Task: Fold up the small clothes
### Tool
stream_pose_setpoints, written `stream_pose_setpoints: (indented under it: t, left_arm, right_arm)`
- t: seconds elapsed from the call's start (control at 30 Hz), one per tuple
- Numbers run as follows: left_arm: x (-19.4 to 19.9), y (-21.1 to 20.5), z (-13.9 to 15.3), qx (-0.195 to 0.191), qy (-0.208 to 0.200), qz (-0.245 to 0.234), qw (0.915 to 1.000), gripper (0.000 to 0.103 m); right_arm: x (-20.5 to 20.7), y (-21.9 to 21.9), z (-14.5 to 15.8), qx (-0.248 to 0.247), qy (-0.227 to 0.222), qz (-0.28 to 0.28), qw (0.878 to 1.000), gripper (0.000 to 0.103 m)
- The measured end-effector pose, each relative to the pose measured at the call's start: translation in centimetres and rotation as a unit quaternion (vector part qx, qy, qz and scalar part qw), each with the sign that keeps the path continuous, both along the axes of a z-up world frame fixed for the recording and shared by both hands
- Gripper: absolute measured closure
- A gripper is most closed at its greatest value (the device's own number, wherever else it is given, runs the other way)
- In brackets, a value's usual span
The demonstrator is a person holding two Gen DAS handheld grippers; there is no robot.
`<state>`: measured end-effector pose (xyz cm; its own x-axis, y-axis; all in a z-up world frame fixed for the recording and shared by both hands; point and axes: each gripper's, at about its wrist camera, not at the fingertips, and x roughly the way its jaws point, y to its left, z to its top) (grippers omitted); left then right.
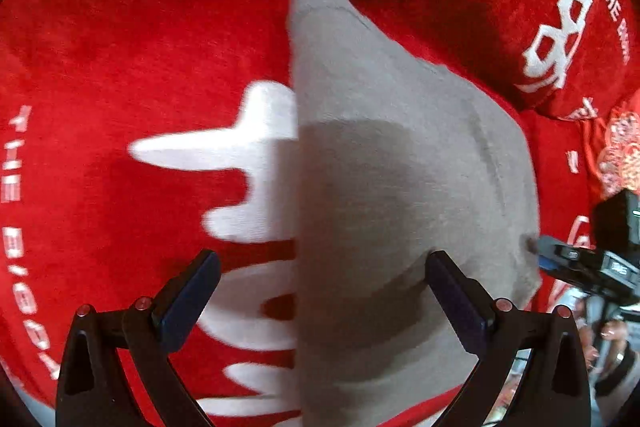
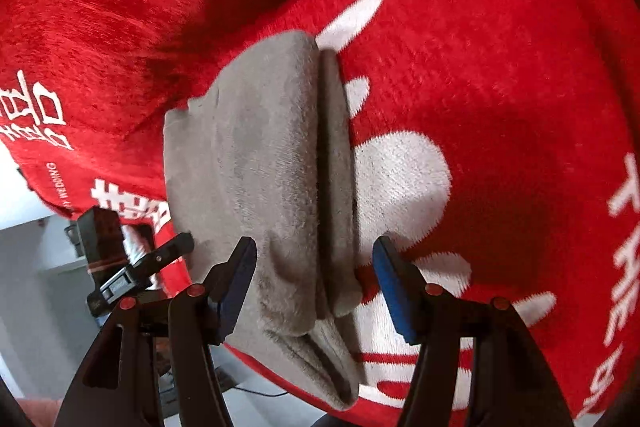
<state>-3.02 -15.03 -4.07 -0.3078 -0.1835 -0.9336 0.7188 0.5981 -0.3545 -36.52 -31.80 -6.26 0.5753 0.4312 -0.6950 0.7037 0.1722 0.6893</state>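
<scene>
A small grey garment (image 1: 380, 147) lies folded lengthwise on a red plush blanket (image 1: 140, 47) with large white characters. My left gripper (image 1: 322, 259) hovers open over the garment's near end, one finger over the blanket and the other over the grey cloth. In the right wrist view the garment (image 2: 260, 147) shows its stacked folded edges. My right gripper (image 2: 314, 247) is open and straddles that end, with cloth between the fingers and a gap at the right pad. The right gripper's tip (image 1: 540, 247) shows at the garment's edge. The left gripper (image 2: 160, 259) shows at the left.
A red cushion (image 1: 560, 27) with white characters lies beyond the garment, also in the right wrist view as the cushion (image 2: 120, 7). A red embroidered item (image 1: 620, 147) sits at the far right. The blanket's edge drops to a pale floor (image 2: 32, 267).
</scene>
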Motion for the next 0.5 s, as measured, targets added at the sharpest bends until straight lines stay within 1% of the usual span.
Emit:
stream_pose_setpoints:
  t: [0.1, 0.2, 0.37, 0.5]
  left_arm:
    - [-0.6, -0.6, -1.2, -0.009, 0.027, 0.004, 0.9996, 0.000]
    - [-0.8, -1.5, -2.1, -0.014, 0.046, 0.016, 0.9987, 0.000]
    - [-2.7, -3.1, -1.8, -0.022, 0.031, -0.007, 0.9993, 0.000]
    - [-3.6, -3.8, -1.8, -0.013, -0.002, -0.027, 0.9995, 0.000]
  right_arm:
    - [0.6, -0.1, -0.5, 0.016, -0.034, 0.000, 0.999, 0.038]
    - [1.8, 0.1, -0.8, 0.022, -0.052, 0.015, 0.998, 0.037]
    - [4.4, 0.7, -0.9, 0.017, -0.068, 0.040, 0.997, 0.037]
    - [4.5, 0.9, -1.0, 0.021, -0.074, 0.029, 0.997, 0.037]
